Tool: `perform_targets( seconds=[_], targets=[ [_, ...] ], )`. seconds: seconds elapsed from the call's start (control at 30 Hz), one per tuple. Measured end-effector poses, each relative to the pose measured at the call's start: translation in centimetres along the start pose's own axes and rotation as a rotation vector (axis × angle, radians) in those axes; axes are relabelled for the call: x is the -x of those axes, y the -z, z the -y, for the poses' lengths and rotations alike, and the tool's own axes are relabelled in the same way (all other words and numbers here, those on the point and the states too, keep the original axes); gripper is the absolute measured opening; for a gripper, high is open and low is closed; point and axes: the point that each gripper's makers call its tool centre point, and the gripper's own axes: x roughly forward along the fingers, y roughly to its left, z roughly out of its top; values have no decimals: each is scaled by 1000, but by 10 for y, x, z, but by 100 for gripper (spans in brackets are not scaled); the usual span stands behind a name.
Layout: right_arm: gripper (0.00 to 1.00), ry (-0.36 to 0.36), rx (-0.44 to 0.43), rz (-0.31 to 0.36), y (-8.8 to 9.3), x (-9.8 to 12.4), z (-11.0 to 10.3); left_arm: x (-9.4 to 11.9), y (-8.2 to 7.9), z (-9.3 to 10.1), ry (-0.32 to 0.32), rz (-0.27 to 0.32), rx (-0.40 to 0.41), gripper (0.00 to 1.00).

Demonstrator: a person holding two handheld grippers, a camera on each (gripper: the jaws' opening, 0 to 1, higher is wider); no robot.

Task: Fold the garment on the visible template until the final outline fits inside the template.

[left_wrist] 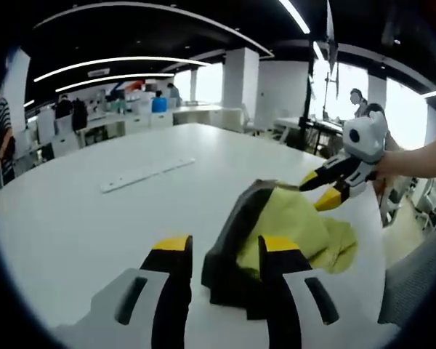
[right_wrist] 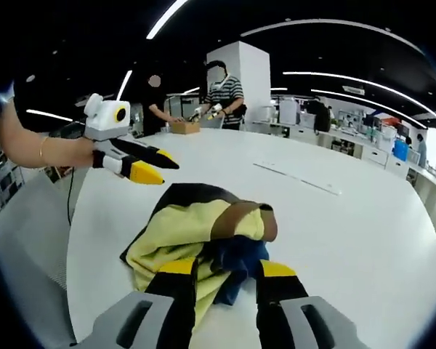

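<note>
A crumpled garment (left_wrist: 291, 233), yellow with dark grey edges, lies in a heap on the white table (left_wrist: 94, 225). My left gripper (left_wrist: 225, 247) is open just in front of it, and the right jaw overlaps the heap's near edge. The right gripper (left_wrist: 320, 190), held by a hand, hovers open over the heap's far right corner. In the right gripper view the garment (right_wrist: 182, 225) also shows a brown collar and a blue part. My right gripper (right_wrist: 225, 269) is open at its near edge. The left gripper (right_wrist: 156, 169) hangs open beyond it.
A long flat white strip (left_wrist: 149, 174) lies on the table past the garment, also visible as the strip (right_wrist: 298, 178). Grey chairs (left_wrist: 421, 276) stand at the table's edge. People work at a cardboard box (right_wrist: 183, 127) on the far side. Desks fill the background.
</note>
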Motion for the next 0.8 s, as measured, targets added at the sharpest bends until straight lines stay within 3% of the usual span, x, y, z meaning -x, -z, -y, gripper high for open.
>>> perform_targets(
  seconds=[0.2, 0.4, 0.5, 0.6, 0.8],
  targets=[
    [19, -6, 57, -29, 5, -10, 1, -16, 11, 4, 28, -38, 4, 27],
    [13, -21, 64, -34, 6, -16, 0, -27, 24, 5, 52, -83, -34, 14],
    [2, -41, 80, -35, 6, -19, -4, -31, 30, 6, 61, -107, -64, 9],
    [0, -51, 89, -43, 7, -21, -6, -30, 31, 4, 54, -119, -78, 2],
    [0, -39, 96, -32, 2, -18, -6, -22, 23, -1, 5, -99, -97, 0]
  ],
)
